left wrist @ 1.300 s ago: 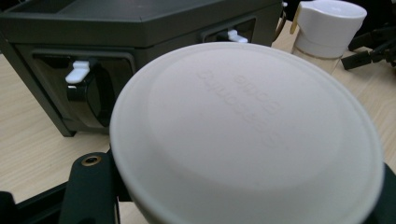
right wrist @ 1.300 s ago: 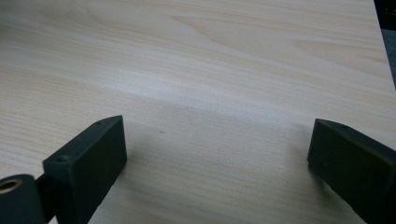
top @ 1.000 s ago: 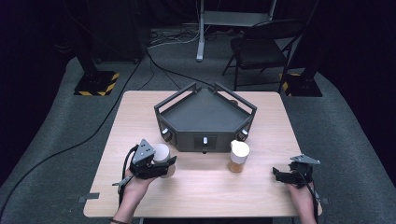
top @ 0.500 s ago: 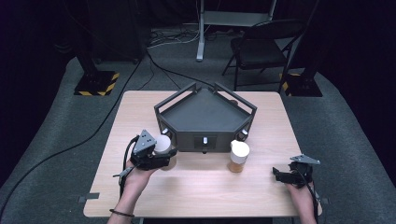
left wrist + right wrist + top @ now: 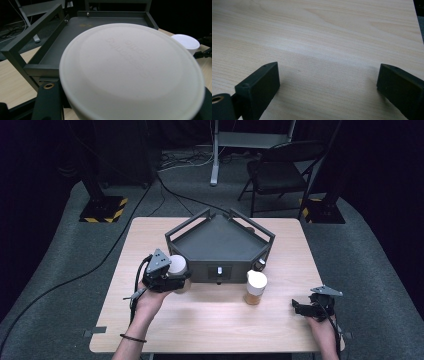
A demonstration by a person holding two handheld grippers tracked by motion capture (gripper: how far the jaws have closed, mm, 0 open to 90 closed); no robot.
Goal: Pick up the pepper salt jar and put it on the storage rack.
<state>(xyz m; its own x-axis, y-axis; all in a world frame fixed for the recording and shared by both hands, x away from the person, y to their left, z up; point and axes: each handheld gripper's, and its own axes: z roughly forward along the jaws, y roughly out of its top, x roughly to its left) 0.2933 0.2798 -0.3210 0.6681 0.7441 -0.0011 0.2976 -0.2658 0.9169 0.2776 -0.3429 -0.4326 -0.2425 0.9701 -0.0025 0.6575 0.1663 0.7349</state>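
Step in hand, as judged: lidded cup (image 5: 177, 266) is carried by left hand-held gripper (image 5: 170, 279) twd the grey tray (image 5: 215, 240). It is clamped btwn the jaws, held just at the tray's front-left corner, w/ its white lid (image 5: 130, 70) seen close up in the left gripper view. Next move prob. calls for a lift over the tray rim, then set-down inside. Right hand-held gripper (image 5: 306, 308) is rested on the table (image 5: 210, 325) near its right edge, jaws apart, nothing btwn them. A second cup (image 5: 256, 287) is stood in front of the tray.

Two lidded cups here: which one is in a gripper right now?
The cup at the tray's front left corner, clamped in the left gripper. The other cup stands free on the table before the tray's front right; the right gripper is open, apart from it.
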